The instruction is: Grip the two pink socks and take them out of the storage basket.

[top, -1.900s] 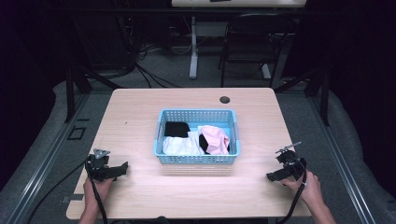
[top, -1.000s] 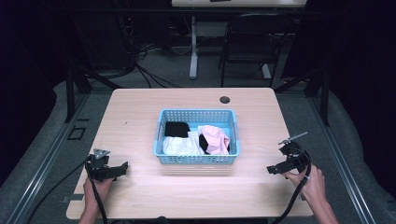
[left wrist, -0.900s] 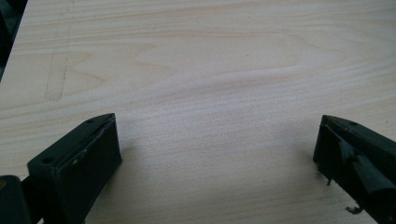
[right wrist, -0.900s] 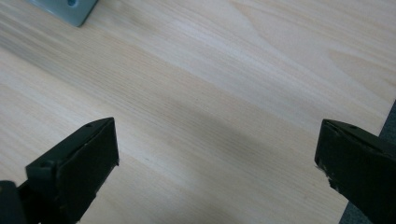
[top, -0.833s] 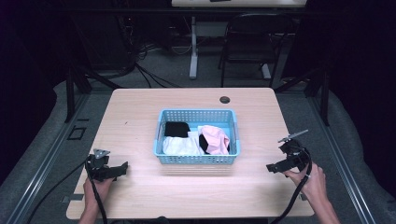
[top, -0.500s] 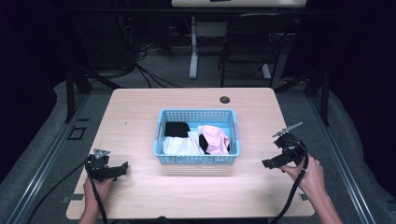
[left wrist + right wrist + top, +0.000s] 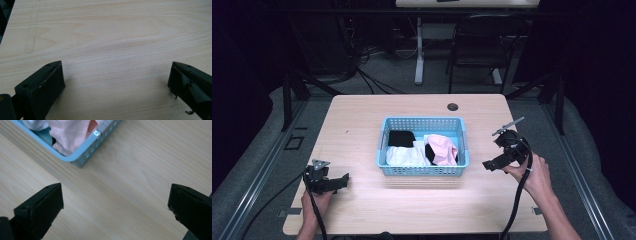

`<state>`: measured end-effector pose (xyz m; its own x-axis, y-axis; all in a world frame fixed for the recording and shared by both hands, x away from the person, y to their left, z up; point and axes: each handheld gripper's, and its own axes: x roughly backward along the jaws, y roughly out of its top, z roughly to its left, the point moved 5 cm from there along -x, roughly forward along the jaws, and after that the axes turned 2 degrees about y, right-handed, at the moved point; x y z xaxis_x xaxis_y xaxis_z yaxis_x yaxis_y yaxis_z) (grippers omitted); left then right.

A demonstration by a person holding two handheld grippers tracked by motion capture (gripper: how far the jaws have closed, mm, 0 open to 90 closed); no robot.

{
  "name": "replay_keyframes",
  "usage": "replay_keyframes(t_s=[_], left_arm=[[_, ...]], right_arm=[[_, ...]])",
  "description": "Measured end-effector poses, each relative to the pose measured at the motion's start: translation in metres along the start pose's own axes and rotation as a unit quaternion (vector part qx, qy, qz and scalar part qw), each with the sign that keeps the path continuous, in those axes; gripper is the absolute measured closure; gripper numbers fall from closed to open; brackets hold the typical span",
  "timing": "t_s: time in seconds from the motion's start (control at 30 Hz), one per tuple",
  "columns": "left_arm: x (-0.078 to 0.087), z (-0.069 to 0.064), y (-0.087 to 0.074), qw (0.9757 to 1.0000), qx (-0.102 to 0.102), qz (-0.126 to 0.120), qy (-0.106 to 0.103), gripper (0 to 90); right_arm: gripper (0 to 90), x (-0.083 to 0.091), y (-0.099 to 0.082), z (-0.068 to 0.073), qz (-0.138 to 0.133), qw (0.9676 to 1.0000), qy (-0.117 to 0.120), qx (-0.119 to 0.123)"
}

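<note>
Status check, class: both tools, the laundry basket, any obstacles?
Left tool open, idle. Right tool open, beside blue basket. Pink garment inside, untouched. Nothing in the way.

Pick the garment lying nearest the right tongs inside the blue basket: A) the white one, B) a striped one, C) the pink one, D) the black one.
C: the pink garment fills the corner of the blue basket closest to the right tongs, and it shows just past the basket's rim in the right gripper view.
</note>
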<state>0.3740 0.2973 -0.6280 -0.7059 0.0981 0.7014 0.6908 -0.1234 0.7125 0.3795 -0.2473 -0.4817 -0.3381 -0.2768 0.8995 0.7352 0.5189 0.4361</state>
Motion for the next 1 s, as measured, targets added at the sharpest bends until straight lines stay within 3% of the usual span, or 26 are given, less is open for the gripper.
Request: replay_keyframes(t_s=[0.53,0.73,1.0], left_arm=[[0.000,0.000,0.000,1.0000,-0.001,0.000,0.000,0.6],[0.000,0.000,0.000,1.0000,0.000,0.000,0.000,0.6],[0.000,0.000,0.000,1.0000,-0.001,0.000,0.000,0.6]], right_arm=[[0.0,0.006,0.059,0.025,-0.004,0.9987,0.012,0.050],[0.0,-0.012,0.087,0.043,-0.002,0.9967,0.036,0.073],[0.0,-0.044,0.108,0.064,0.020,0.9938,0.056,0.093]])
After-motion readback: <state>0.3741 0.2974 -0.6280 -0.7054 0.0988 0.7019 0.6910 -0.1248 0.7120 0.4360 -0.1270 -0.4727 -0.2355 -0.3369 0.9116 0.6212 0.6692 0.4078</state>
